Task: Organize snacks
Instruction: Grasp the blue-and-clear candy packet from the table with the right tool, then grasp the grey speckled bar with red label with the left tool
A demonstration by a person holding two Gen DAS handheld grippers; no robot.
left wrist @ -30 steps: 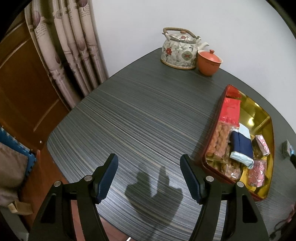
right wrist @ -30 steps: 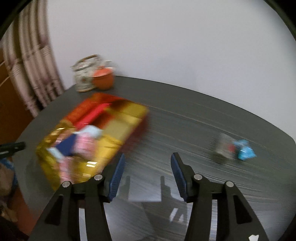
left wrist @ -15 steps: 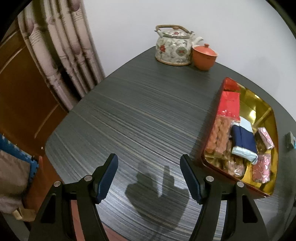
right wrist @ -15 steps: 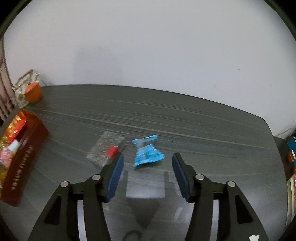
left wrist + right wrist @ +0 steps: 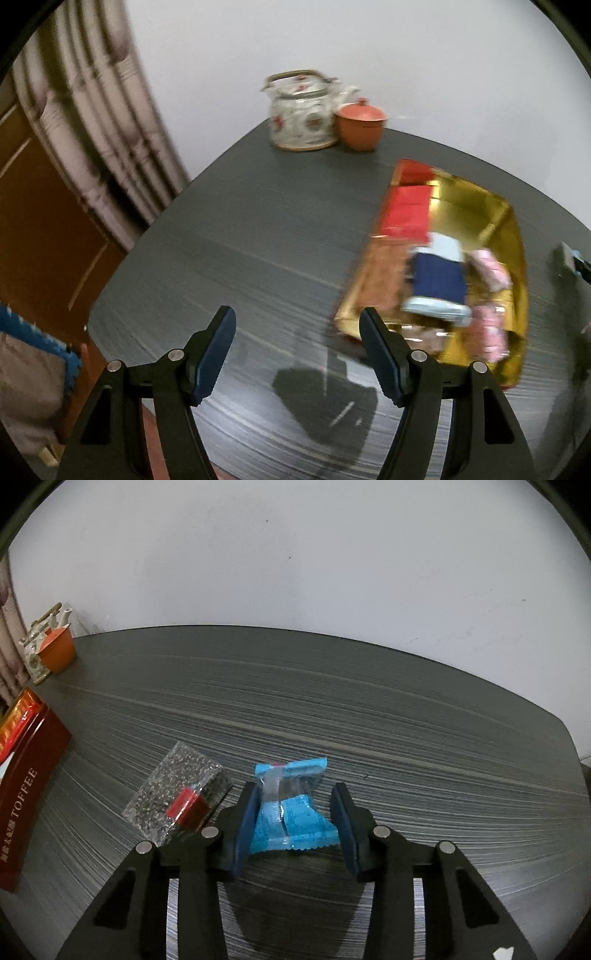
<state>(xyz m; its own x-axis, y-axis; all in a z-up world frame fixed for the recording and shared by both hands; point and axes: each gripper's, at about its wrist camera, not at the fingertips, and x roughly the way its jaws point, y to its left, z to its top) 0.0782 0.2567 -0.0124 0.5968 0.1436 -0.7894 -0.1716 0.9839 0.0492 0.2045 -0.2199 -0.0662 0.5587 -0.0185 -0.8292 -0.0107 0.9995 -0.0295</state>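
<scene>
The right gripper (image 5: 293,821) straddles the blue packet (image 5: 291,812), jaws wide (left pad touching it); picking it up seems underway. Next: squeeze, then carry to the tin (image 5: 515,236). The left gripper (image 5: 297,354) hangs wide and empty over the tabletop (image 5: 258,240).

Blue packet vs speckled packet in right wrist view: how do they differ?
The blue packet is opaque with serrated ends and lies between the open right gripper fingers; the speckled packet is clear, with a red label, and lies left, outside them. Both rest loose on the table, outside the toffee box.
</scene>
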